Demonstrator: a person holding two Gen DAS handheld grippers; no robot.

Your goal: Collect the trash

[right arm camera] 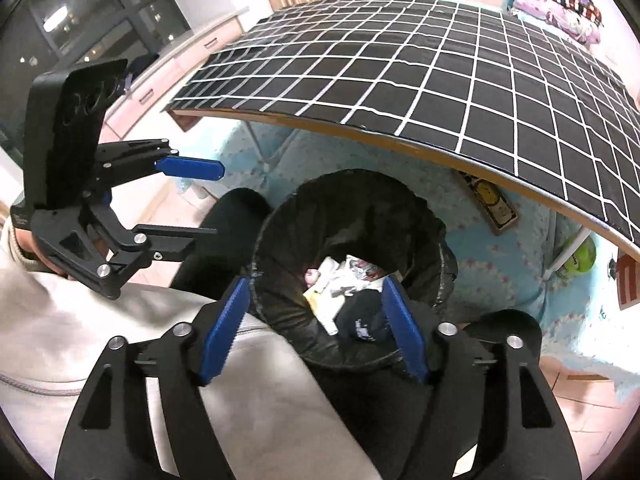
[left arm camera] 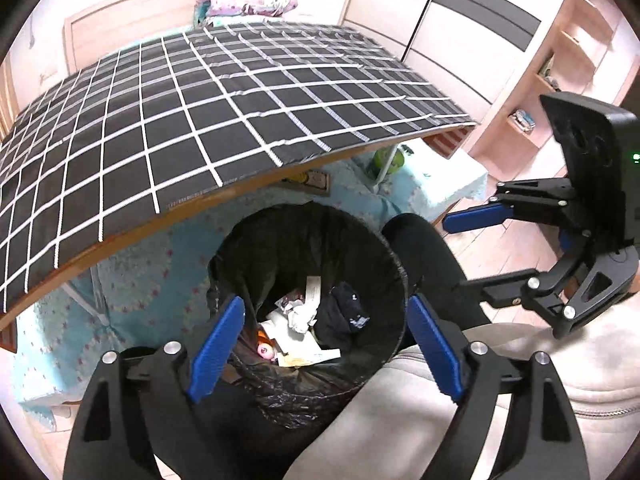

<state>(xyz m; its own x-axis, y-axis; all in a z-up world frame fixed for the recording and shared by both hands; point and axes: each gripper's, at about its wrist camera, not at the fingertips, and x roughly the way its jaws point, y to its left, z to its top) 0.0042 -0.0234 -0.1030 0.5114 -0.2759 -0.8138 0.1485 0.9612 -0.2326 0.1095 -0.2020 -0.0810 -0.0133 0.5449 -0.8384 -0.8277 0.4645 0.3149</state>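
A round bin with a black liner [left arm camera: 384, 264] stands on the floor below the table edge, and it also shows in the right wrist view [right arm camera: 432, 220]. Inside lie crumpled white paper [left arm camera: 301, 316], paper scraps and a dark cloth item [left arm camera: 347, 312]; the same trash [right arm camera: 340, 284] shows in the right wrist view. My left gripper [left arm camera: 326, 344] is open and empty just above the bin's near rim. My right gripper [right arm camera: 316, 328] is open and empty above the bin too. Each gripper shows in the other's view, the right [left arm camera: 464, 252] and the left [right arm camera: 212, 200].
A table with a black-and-white checked cloth [left arm camera: 224, 108] overhangs the bin. A light blue patterned mat [left arm camera: 136, 280] covers the floor under it. The person's dark leg [left arm camera: 424, 248] and pale jacket [left arm camera: 560, 360] are beside the bin. A green ball [right arm camera: 582, 258] lies by a table leg.
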